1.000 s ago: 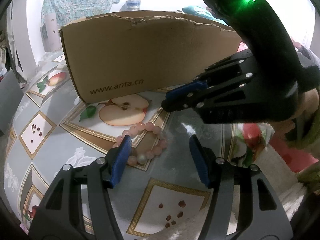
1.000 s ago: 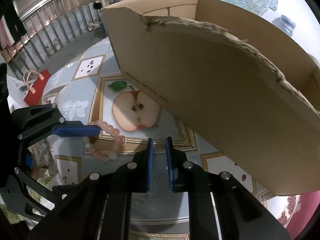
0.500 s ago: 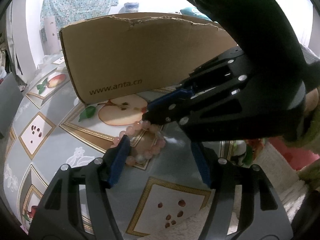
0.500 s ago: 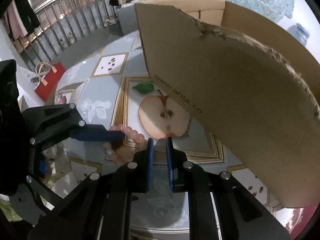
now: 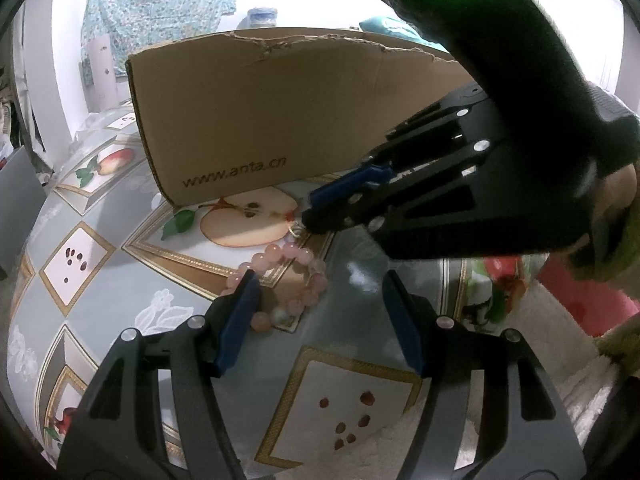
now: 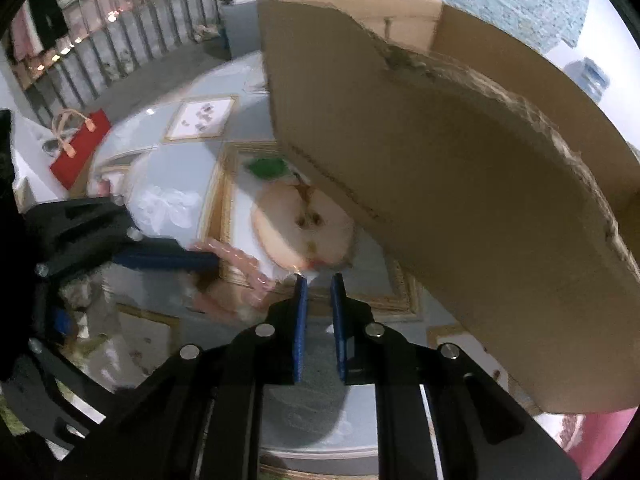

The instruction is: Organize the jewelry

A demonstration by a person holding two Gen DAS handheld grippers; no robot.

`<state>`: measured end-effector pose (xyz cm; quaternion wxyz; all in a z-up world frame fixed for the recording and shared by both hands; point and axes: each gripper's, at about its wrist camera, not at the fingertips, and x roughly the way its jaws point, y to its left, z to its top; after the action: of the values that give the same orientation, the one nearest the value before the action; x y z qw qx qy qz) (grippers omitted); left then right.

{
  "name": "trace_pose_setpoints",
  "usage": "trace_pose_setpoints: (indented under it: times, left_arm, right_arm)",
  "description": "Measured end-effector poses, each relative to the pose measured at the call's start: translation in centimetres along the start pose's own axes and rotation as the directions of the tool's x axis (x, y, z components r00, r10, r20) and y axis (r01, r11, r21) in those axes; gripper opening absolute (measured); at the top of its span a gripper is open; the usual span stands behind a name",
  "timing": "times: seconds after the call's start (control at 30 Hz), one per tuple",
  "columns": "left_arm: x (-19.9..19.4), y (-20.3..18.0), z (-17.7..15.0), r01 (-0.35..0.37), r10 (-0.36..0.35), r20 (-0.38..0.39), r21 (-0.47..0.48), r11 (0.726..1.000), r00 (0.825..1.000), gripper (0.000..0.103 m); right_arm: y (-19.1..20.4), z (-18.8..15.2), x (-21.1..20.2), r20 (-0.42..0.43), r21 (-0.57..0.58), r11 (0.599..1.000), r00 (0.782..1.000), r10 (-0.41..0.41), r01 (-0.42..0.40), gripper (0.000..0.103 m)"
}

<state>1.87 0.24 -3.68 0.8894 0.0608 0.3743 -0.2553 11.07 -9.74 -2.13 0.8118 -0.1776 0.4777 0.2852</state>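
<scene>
obstacle: cardboard box [image 5: 280, 120] wall behind bracelet [image 5: 288, 284] | free: tablecloth [image 5: 80, 248] left/front

bracelet [image 5: 280, 284]: near-left beads hidden behind the left gripper's finger [image 5: 238, 326]
bracelet, right wrist view: smeared by motion blur
cardboard box [image 5: 280, 120]: right end hidden by right gripper [image 5: 316, 210]

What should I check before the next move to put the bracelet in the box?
1. Bracelet lies flat on the table: ok.
2. Left gripper open: ok.
3. Bracelet fully between left fingers: not ok, one finger covers part of it.
4. Right gripper almost shut, nothing big held: ok; something tiny at its tips: cannot tell.
5. Right gripper clear of the bracelet: cannot tell, tips close by.
6. Box open on top: ok.
</scene>
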Motion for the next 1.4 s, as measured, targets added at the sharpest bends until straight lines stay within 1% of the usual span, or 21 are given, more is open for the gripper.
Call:
trace_pose_setpoints:
  times: [0.23, 0.37, 0.43, 0.57, 0.63, 0.73, 0.8, 0.83, 0.87, 0.97, 1.17, 1.4]
  left_arm:
    - [-0.2, 0.3, -0.2, 0.000, 0.000, 0.002, -0.002, 1.000, 1.000, 0.061]
    - [-0.2, 0.3, -0.3, -0.005, 0.005, 0.002, 0.002, 1.000, 1.000, 0.061]
    - [-0.3, 0.4, -0.3, -0.005, 0.005, 0.000, 0.003, 1.000, 1.000, 0.061]
    - [-0.4, 0.3, -0.5, -0.012, 0.012, -0.002, 0.008, 1.000, 1.000, 0.061]
    - [-0.4, 0.5, -0.5, -0.013, 0.013, -0.003, 0.008, 1.000, 1.000, 0.061]
    - [-0.4, 0.4, -0.5, -0.016, 0.016, -0.002, 0.005, 1.000, 1.000, 0.061]
    - [-0.4, 0.4, -0.5, -0.019, 0.019, -0.002, 0.004, 1.000, 1.000, 0.061]
    - [-0.4, 0.4, -0.5, -0.020, 0.020, -0.003, 0.002, 1.000, 1.000, 0.061]
    - [-0.4, 0.4, -0.4, -0.020, 0.020, -0.003, 0.000, 1.000, 1.000, 0.061]
    - [-0.3, 0.3, -0.4, -0.020, 0.020, -0.004, -0.005, 1.000, 1.000, 0.063]
    - [0.3, -0.2, 0.1, -0.020, 0.020, -0.010, 0.022, 1.000, 1.000, 0.064]
    - [1.3, -1.7, 0.9, 0.031, -0.030, -0.023, 0.041, 0.999, 0.999, 0.064]
  right_arm:
    - [-1.4, -1.1, -0.3, -0.001, 0.059, 0.998, 1.000, -0.022, 0.022, 0.012]
    - [-1.9, -1.4, -0.9, 0.013, 0.092, 0.996, 1.000, -0.003, 0.002, 0.012]
    - [-1.5, -1.3, -1.2, 0.042, 0.085, 0.995, 0.998, 0.040, -0.043, 0.012]
    - [-0.5, -0.4, -1.3, 0.066, 0.042, 0.997, 0.996, 0.060, -0.063, 0.012]
    - [-0.1, 0.0, -1.0, 0.066, 0.022, 0.997, 0.996, 0.065, -0.067, 0.012]
    - [0.5, 0.4, -0.1, 0.042, -0.020, 0.997, 0.997, 0.070, -0.069, 0.012]
    - [0.7, 0.5, -0.1, 0.041, -0.043, 0.998, 0.998, 0.051, -0.049, 0.012]
    - [0.8, 0.4, -0.1, 0.032, -0.050, 0.998, 0.999, 0.036, -0.035, 0.007]
    - [0.7, 0.3, 0.0, 0.027, -0.046, 0.998, 0.999, 0.041, -0.040, 0.005]
    - [-0.2, -0.2, -0.2, 0.026, -0.009, 0.999, 0.999, 0.041, -0.041, 0.005]
    - [-3.2, -2.4, -1.3, 0.027, 0.137, 0.990, 1.000, 0.010, -0.014, 0.005]
    - [-6.5, -7.2, -3.4, 0.044, 0.319, 0.948, 0.998, -0.037, 0.022, 0.005]
